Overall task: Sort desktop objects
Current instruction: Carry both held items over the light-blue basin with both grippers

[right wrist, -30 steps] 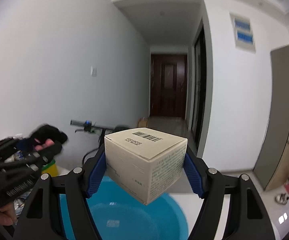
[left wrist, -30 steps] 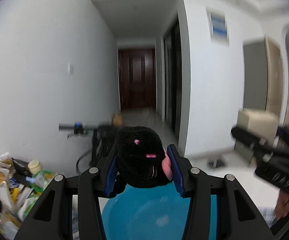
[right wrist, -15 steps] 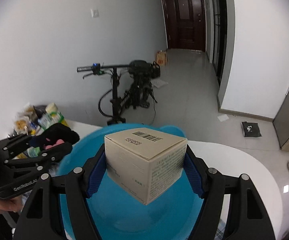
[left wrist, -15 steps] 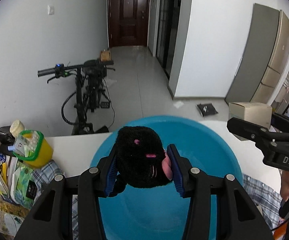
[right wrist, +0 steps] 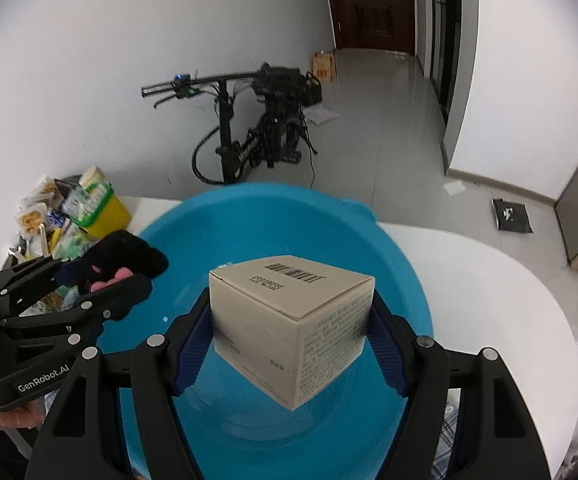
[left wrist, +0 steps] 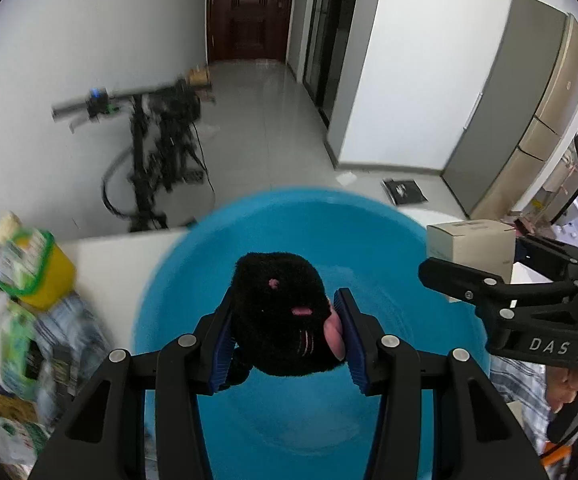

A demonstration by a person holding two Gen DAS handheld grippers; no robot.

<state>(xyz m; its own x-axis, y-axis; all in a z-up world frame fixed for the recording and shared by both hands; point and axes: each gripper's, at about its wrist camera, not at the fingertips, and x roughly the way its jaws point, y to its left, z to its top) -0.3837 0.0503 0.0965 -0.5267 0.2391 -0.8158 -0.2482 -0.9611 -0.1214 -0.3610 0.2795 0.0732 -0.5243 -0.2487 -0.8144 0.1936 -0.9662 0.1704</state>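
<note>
My left gripper (left wrist: 285,332) is shut on a black plush toy (left wrist: 281,312) with pink marks, held above the inside of a big blue basin (left wrist: 289,216). My right gripper (right wrist: 291,332) is shut on a beige cardboard box (right wrist: 289,324) with a barcode on top, also hanging over the blue basin (right wrist: 273,208). In the right wrist view the left gripper (right wrist: 101,280) with the plush toy (right wrist: 125,256) shows at the left over the basin's rim. In the left wrist view the right gripper (left wrist: 469,264) holds the box (left wrist: 471,240) at the right.
The basin stands on a white table (right wrist: 469,272). A yellow tub with a green rim (left wrist: 37,268) and a heap of snack packets (right wrist: 45,216) lie at the table's left. Beyond the table an electric scooter (right wrist: 257,120) leans by the wall. A person's hand (left wrist: 573,392) holds the right gripper.
Both grippers have tilted downward and sunk toward the basin, so it now fills the lower view instead of the hallway. Plush toy and box stay gripped.
</note>
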